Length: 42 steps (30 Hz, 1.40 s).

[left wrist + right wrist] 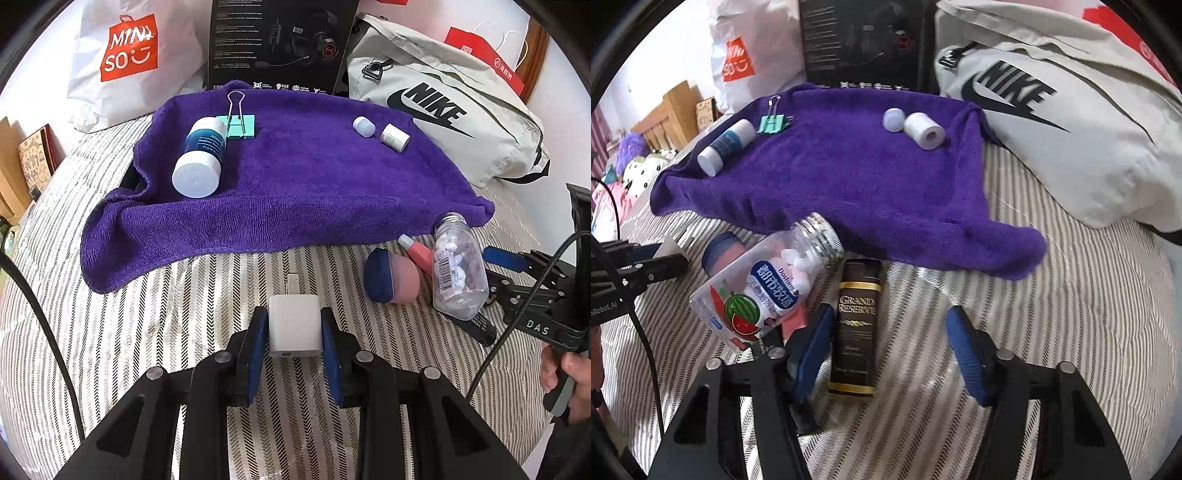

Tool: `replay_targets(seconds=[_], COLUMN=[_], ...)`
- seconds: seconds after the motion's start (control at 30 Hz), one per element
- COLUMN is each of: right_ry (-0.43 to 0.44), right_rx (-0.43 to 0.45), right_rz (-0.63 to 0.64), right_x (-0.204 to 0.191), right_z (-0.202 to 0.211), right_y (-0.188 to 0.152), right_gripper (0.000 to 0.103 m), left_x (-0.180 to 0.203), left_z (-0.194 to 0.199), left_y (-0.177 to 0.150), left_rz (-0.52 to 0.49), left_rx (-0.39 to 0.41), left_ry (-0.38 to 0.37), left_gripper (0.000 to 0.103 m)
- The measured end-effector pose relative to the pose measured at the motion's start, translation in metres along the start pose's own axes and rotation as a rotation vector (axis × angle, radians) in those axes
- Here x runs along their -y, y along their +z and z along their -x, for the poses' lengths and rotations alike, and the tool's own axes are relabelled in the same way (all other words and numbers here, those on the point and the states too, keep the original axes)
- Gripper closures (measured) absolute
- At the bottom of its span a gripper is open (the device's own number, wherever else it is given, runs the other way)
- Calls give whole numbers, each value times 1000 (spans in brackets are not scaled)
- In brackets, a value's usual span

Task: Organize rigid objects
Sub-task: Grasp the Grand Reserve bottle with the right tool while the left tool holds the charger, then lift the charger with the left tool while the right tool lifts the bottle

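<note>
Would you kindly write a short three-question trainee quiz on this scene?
1. True or false: the left gripper is shut on the white charger cube.
2. Which lies between the right gripper's open fingers: A) dark Grand Reserve box B) binder clip C) candy bottle?
3. How many items rest on the purple towel?

Key: 1 true; 2 A; 3 four: blue bottle, binder clip, two small white jars.

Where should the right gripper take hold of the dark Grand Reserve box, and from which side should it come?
Grip the Grand Reserve box across its two long narrow sides, near the middle. It lies flat on the striped bed cover, its length running along the fingers of the right gripper, which is open with the box beside one finger. Probably shift sideways to centre it, then close from above.
</note>
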State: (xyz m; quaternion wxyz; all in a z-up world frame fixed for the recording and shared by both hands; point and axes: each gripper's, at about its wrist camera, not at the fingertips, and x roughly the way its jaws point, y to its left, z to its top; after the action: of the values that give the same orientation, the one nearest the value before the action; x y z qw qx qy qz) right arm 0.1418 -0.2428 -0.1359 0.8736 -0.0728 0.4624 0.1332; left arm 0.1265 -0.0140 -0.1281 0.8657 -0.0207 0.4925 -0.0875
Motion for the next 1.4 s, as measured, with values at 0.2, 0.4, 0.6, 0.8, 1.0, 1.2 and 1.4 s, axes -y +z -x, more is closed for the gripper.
replay_targets(seconds=[0.2, 0.4, 0.6, 0.8, 1.0, 1.2, 1.4], right_ry=[-3, 26, 22, 27, 21, 32, 18], right_rx=[-2, -18, -19, -19, -36, -37, -45], right_rz=[19, 48, 63, 68, 84, 86, 87], right_x=[4, -4, -6, -5, -6, -5, -6], right_z=[3, 5, 7, 10, 11, 11, 14], right_y=[-1, 0, -3, -7, -10, -9, -11], right_gripper=[53, 80, 80, 80, 79, 79, 79], left_x=[2, 1, 8, 7, 9, 10, 9], left_z=[0, 0, -3, -2, -3, -4, -4], left_y=[-1, -1, 0, -2, -2, -2, -2], left_rz=[-8, -15, -39, -38, -51, -58, -55], left_rx=[4, -2, 0, 9, 5, 2, 7], left_ry=[13, 10, 42, 34, 52, 57, 63], left_gripper=[76, 76, 76, 76, 76, 76, 76])
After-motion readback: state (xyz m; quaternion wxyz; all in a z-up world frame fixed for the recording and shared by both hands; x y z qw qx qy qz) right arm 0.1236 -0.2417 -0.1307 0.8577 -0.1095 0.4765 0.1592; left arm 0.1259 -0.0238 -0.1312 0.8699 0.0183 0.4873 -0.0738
